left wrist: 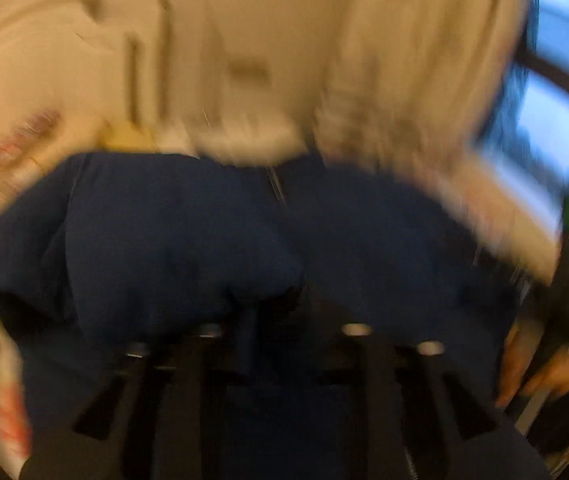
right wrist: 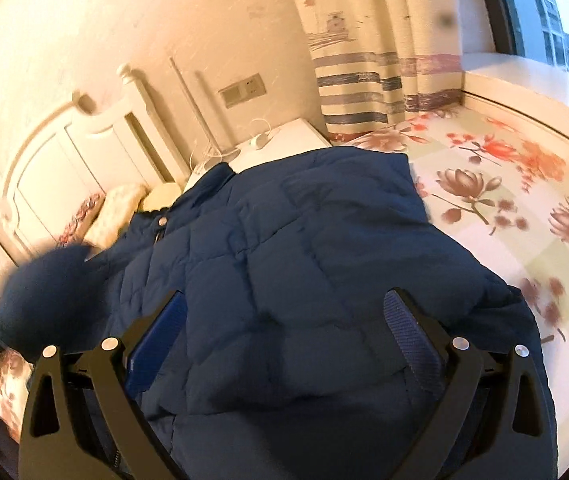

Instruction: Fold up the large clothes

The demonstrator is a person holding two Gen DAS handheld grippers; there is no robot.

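Jacket lies under open right tool.

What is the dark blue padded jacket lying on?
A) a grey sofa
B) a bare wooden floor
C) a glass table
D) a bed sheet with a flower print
D: the jacket is spread over a pale sheet printed with red and brown flowers.
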